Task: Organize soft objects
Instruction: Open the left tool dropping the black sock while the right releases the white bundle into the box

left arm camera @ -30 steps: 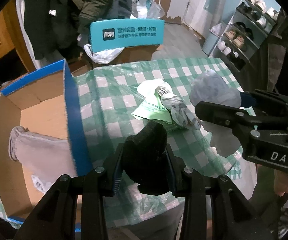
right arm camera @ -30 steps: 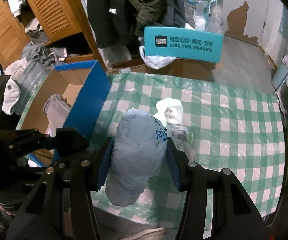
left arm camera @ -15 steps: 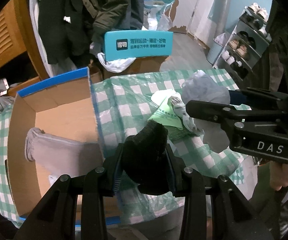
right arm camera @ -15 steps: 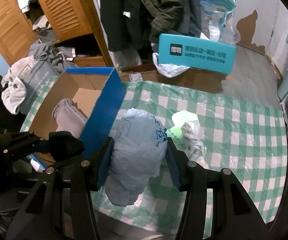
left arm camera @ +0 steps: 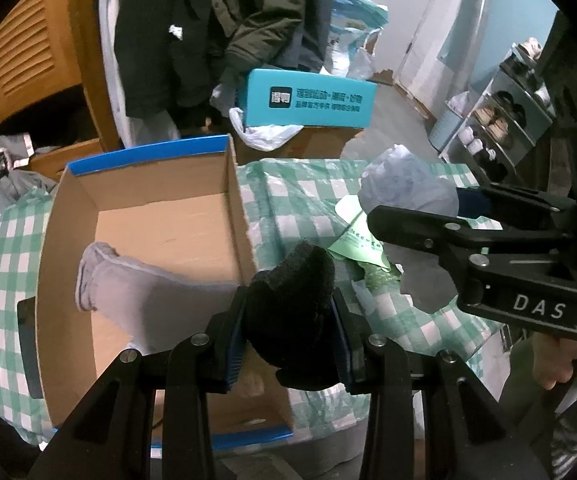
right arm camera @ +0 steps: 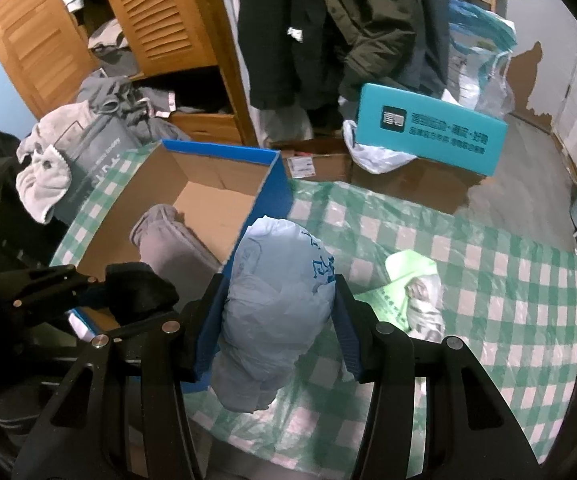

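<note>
A cardboard box (right arm camera: 224, 184) sits on the tablecloth (right arm camera: 488, 264), left of a crumpled bag (right arm camera: 412, 280).

Furniture: louvred wooden cupboard (right arm camera: 160, 20); shoe rack (left arm camera: 500, 120)
Walls: pale blue (left arm camera: 488, 40)
Floor: grey (right arm camera: 528, 168)
Hanging: dark coats (right arm camera: 328, 20)

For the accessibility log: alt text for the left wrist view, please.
The left gripper clamps a black sock above an open cardboard box holding a grey garment. Beside it, the right gripper holds a pale blue bag over the checked tablecloth.
</note>
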`<state>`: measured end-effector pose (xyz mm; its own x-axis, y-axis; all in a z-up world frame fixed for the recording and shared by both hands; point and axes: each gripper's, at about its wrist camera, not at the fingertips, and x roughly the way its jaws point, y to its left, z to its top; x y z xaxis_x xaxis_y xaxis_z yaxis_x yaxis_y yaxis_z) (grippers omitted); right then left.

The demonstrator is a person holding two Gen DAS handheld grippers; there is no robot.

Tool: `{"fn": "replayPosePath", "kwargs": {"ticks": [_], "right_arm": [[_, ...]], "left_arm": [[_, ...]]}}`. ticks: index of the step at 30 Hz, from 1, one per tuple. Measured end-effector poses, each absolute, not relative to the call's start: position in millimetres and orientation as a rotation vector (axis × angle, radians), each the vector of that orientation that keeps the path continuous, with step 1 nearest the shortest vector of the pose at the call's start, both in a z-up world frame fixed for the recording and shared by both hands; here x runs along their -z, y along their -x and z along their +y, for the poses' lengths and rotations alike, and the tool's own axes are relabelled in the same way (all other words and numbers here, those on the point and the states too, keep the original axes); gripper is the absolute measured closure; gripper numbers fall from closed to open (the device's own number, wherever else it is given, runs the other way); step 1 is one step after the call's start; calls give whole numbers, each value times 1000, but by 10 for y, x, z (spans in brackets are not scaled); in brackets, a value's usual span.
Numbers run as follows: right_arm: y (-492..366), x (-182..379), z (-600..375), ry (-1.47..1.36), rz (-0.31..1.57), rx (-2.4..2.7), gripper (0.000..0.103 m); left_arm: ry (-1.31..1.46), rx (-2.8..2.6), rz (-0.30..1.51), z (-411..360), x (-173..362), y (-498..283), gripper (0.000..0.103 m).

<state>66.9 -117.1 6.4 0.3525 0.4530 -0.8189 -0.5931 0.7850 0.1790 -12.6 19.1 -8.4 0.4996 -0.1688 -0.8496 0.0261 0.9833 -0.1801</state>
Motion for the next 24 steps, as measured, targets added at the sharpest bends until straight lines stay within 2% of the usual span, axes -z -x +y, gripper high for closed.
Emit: {"fn": "replayPosePath", "kwargs": {"ticks": [24], "right_arm": [[-622, 65, -240, 227, 1048, -790, 52]], "left_arm": [[225, -51, 1056, 1070, 295, 236, 65]]}}
